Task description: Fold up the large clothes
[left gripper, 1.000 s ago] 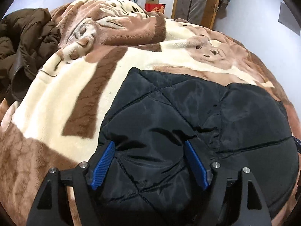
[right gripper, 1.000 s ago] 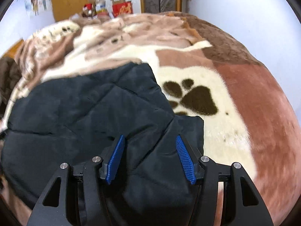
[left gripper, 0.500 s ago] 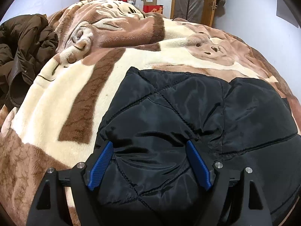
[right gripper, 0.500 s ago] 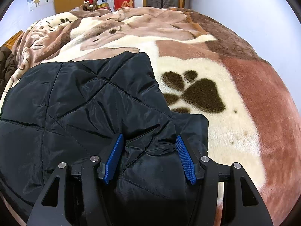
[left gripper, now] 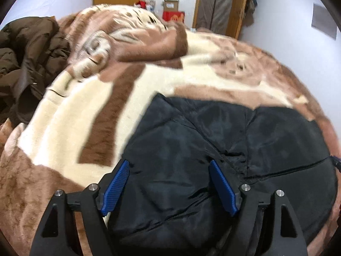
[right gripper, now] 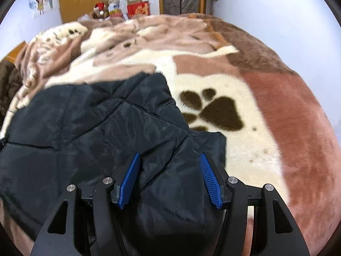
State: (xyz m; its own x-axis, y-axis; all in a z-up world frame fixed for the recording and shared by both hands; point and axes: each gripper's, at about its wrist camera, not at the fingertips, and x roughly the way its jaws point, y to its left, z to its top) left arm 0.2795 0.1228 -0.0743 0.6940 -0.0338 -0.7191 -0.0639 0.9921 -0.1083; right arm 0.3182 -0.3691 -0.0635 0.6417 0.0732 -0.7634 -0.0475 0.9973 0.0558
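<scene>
- The black quilted jacket (left gripper: 223,149) lies folded on the bed's blanket (left gripper: 70,128), directly under and ahead of both tools
- Left tool (left gripper: 169,184) is spread wide at its left edge, gripping nothing
- Right tool (right gripper: 169,179) is likewise spread, at its right edge (right gripper: 213,145)
- Its long axis runs across, between them

1. In the left wrist view the black quilted jacket (left gripper: 213,149) sits lower and further from the camera than half a second ago, with more of the brown-and-cream blanket (left gripper: 85,111) showing beyond it.
2. The left gripper (left gripper: 170,185) view is now motion-blurred.
3. In the right wrist view the jacket (right gripper: 96,132) lies slightly lower in frame, its folded layers flatter.
</scene>
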